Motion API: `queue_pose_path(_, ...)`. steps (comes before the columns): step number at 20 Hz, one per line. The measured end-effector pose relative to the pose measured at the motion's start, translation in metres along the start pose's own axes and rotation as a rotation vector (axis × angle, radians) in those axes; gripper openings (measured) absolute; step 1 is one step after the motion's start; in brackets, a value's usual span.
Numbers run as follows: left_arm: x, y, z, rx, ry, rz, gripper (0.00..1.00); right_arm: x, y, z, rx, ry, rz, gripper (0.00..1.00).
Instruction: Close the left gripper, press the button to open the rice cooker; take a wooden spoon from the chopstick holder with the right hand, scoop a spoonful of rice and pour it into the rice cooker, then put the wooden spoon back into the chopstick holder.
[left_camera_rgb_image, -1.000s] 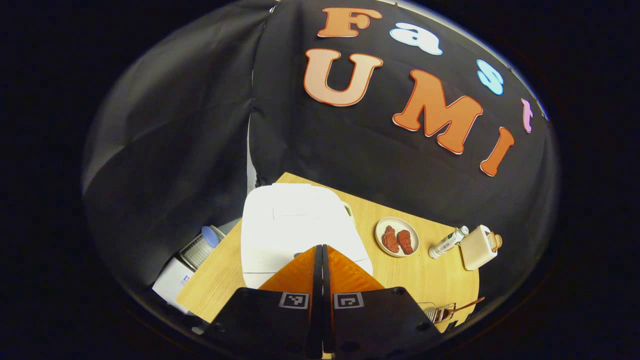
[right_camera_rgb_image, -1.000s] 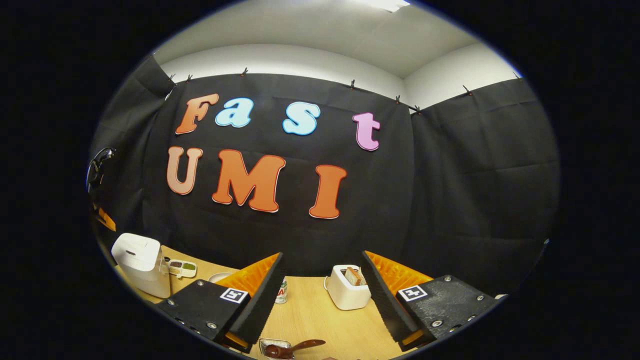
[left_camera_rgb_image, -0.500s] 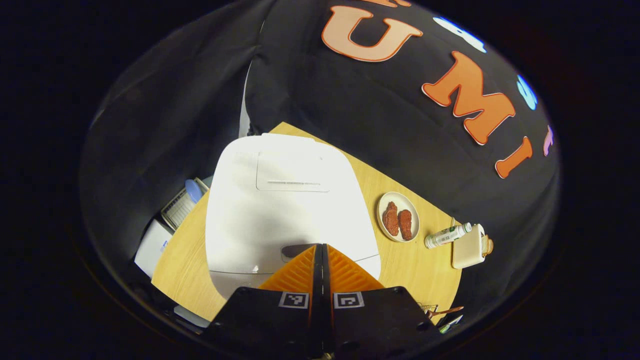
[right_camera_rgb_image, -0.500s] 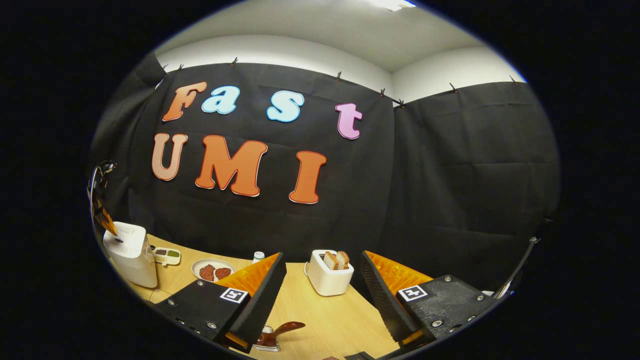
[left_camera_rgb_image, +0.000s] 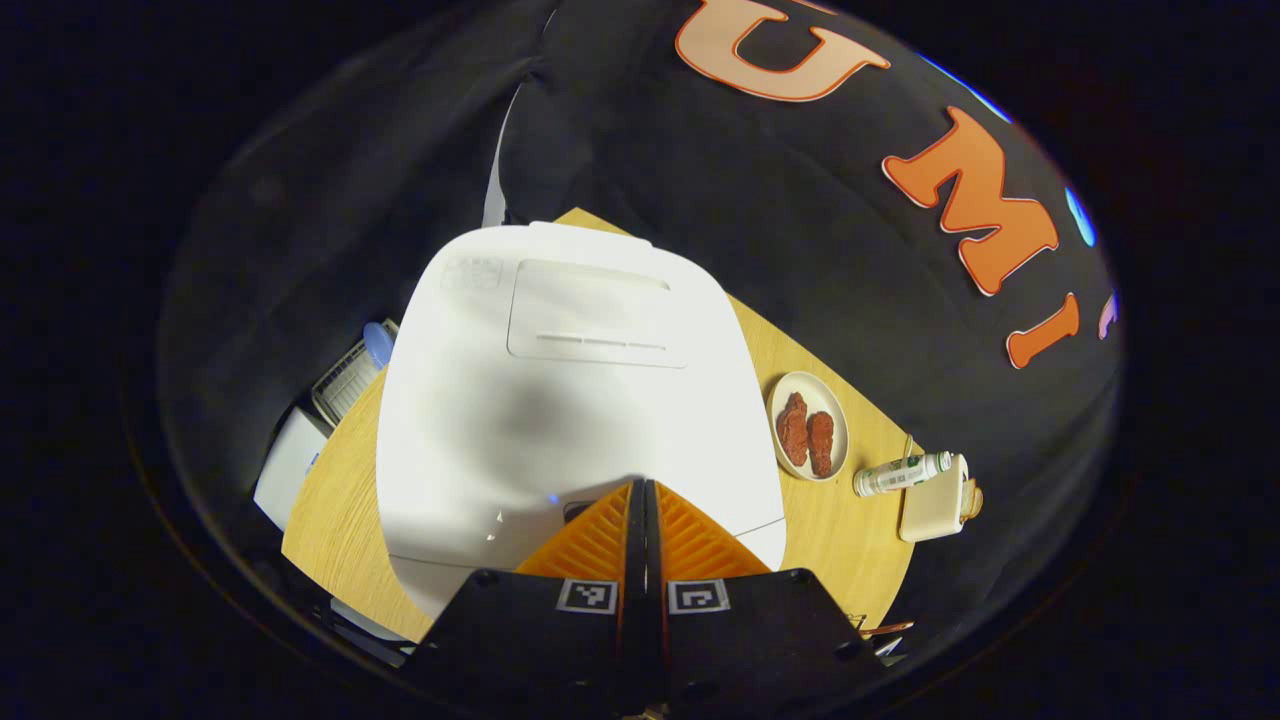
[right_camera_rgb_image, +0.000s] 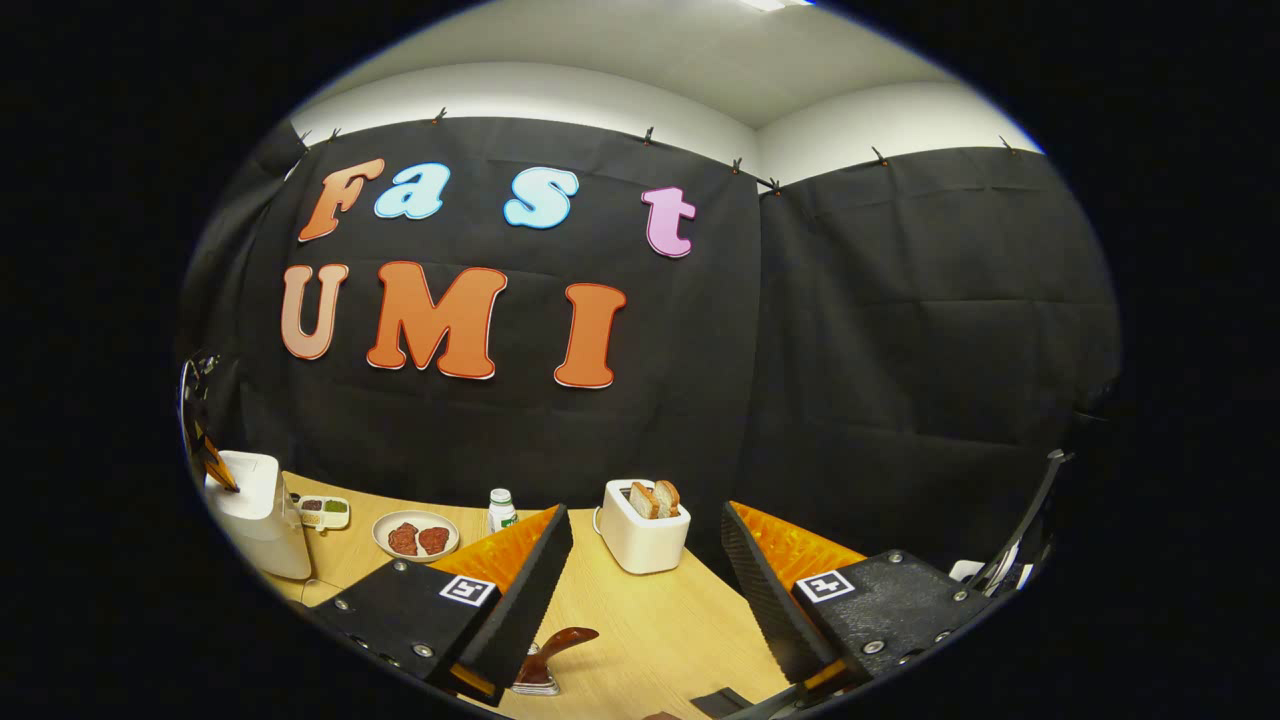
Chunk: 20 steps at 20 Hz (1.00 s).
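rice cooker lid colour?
Plain white; the boxy white rice cooker shows best in the left gripper view.

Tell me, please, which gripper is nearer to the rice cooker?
Left. The left gripper is shut, its tips right over the rice cooker lid's front edge; the right gripper hangs open far across the table.

Left tool (left_camera_rgb_image: 641, 487) pressed closed (fingers touching); right tool (right_camera_rgb_image: 645, 520) spread wide.

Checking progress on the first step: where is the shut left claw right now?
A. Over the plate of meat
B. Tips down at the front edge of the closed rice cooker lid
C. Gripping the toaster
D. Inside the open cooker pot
B: the left claw, fingers together, meets the closed white rice cooker lid's front edge.
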<state>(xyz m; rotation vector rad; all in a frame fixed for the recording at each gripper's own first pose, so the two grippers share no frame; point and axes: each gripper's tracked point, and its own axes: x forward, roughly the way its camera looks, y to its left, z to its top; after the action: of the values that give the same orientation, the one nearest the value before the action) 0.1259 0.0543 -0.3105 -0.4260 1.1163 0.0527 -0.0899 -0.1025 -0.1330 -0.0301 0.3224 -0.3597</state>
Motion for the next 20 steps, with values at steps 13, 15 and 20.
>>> queue_pose_path(13, -0.070, -0.014, 0.057, 0.200, -0.314, 0.051, 0.05, 0.016, 0.000, -0.057, 0.025, 0.147, 0.017, 0.94)
queue_pose_path(15, -0.089, -0.025, 0.069, 0.266, -0.414, 0.081, 0.05, 0.020, 0.008, -0.069, 0.015, 0.178, 0.039, 0.94)
queue_pose_path(20, -0.130, -0.043, 0.065, 0.395, -0.534, 0.129, 0.05, 0.030, 0.027, -0.108, 0.016, 0.268, 0.098, 0.94)
